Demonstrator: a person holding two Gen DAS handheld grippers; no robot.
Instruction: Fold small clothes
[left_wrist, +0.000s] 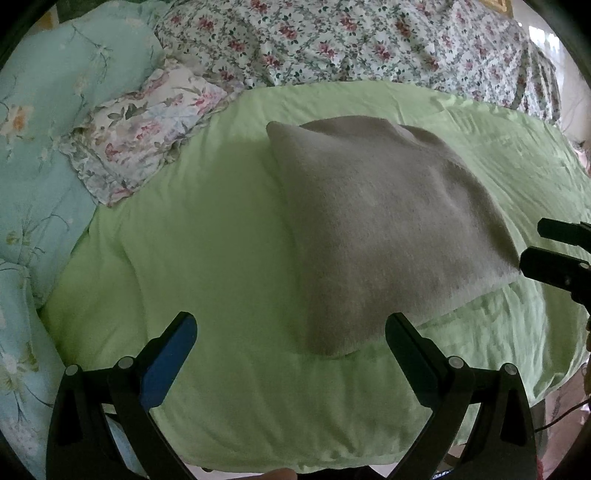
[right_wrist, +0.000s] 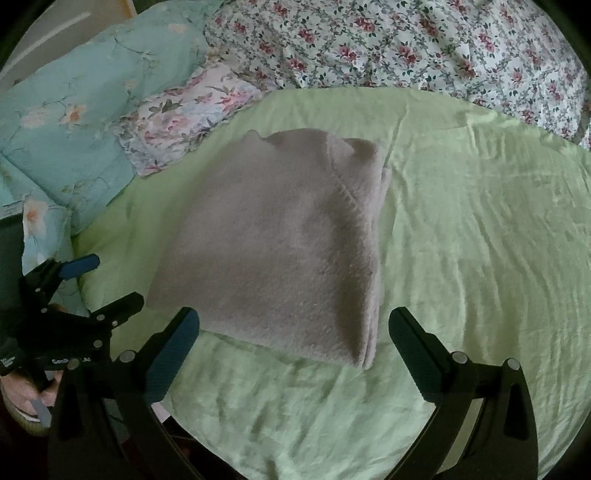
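Green bedspread (right_wrist: 461, 221): folded garment (right_wrist: 280, 243) between fingers (right_wrist: 173, 354).

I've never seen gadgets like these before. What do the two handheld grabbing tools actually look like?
Each is a black frame ending in two jaws lined with blue pads, joined by arms with round silver pivot pins. The left gripper carries small white lettering on its body, too blurred to read. The right gripper looks the same. No sleeves show.

a wrinkled light-green bedsheet (right_wrist: 461, 229) fills the middle; pale-blue flowered quilt (right_wrist: 85, 96) at 10 o'clock, white rose-print blanket (right_wrist: 406, 40) at 12 o'clock.
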